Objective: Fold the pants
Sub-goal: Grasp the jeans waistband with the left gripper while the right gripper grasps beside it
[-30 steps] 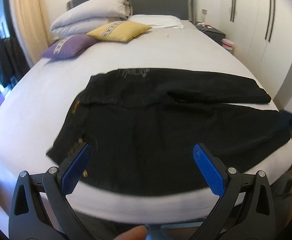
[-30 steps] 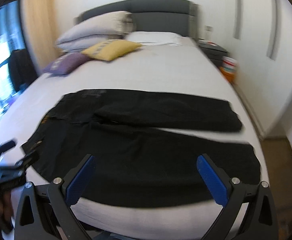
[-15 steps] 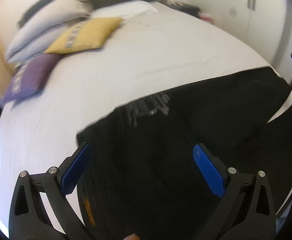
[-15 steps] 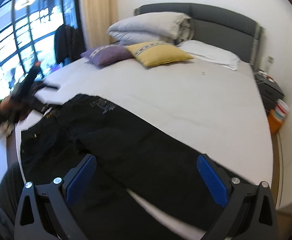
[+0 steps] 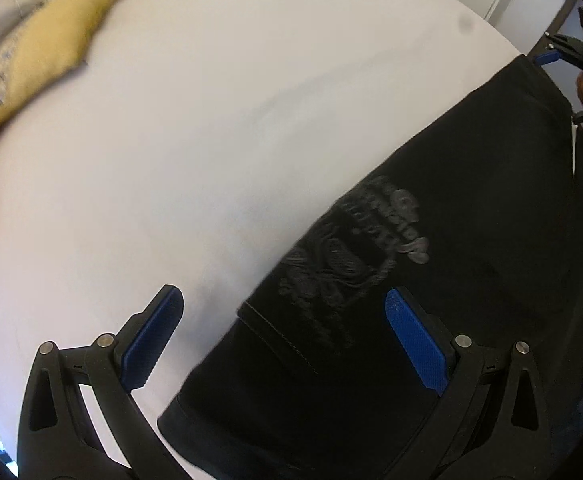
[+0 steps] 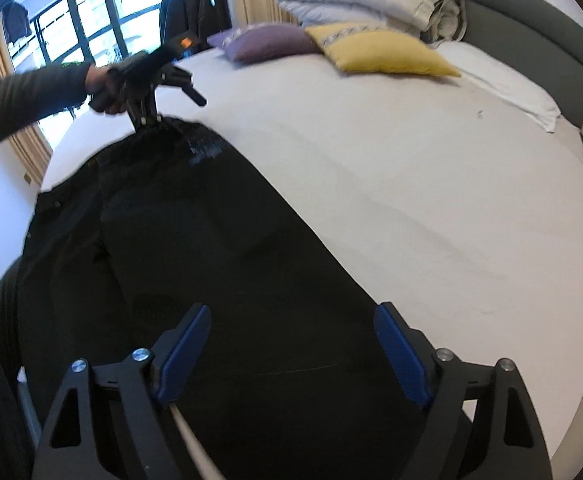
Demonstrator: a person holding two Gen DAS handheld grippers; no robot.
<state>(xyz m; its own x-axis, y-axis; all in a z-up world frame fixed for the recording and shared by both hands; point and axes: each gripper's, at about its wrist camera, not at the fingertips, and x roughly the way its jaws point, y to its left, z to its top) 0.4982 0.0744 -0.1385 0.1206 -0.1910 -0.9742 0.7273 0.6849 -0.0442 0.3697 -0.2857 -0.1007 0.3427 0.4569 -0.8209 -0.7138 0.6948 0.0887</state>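
Black pants lie flat on a white bed, the waist toward the window side, the legs toward me. My left gripper is open just above the waist corner, beside the grey embroidered emblem on the pants. It shows in the right wrist view at the far waist corner. My right gripper is open low over the far leg's hem end. It shows in the left wrist view at the far right.
A yellow cushion, a purple cushion and a folded duvet lie at the head of the bed by the grey headboard. A window and curtain stand to the left.
Both grippers moved in from the bed's near side, over the pants. The left one dropped close to the far waist corner; the right one lowered over the far leg's hem.
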